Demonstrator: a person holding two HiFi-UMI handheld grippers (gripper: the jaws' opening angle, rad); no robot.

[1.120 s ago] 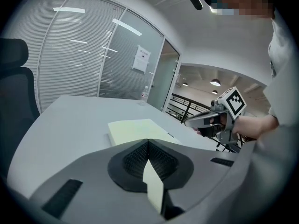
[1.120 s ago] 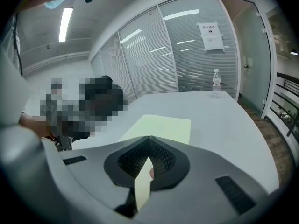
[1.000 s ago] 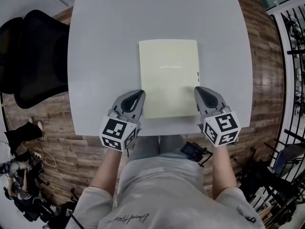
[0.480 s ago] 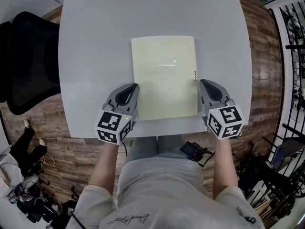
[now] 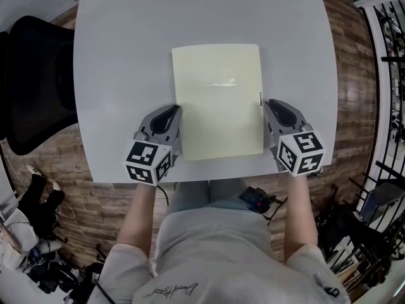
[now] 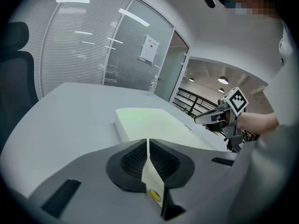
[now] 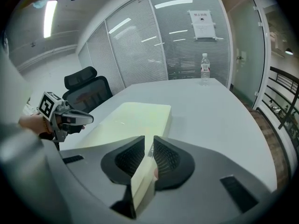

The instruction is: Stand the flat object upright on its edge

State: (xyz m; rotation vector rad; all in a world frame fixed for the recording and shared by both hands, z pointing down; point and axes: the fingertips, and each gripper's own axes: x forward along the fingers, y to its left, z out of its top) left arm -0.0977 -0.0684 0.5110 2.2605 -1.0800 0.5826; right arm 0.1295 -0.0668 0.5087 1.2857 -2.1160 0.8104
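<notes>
The pale yellow slab (image 5: 218,100) lies flat near the front of the grey desk (image 5: 120,56). The left gripper (image 5: 171,111) sits just beside its left edge, jaws closed on nothing. The right gripper (image 5: 275,106) is at the right edge; its jaws have just been opening to a narrow gap and grip nothing. A water bottle (image 7: 204,69) stands at the far end, with a black chair (image 5: 31,87), wood floor (image 5: 351,106) and blinded glass walls (image 7: 154,45) around.

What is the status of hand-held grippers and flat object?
Left hand-held gripper shut, empty. Right hand-held gripper just opening, nothing held. Flat object lying flat on table. Nothing in the way.
</notes>
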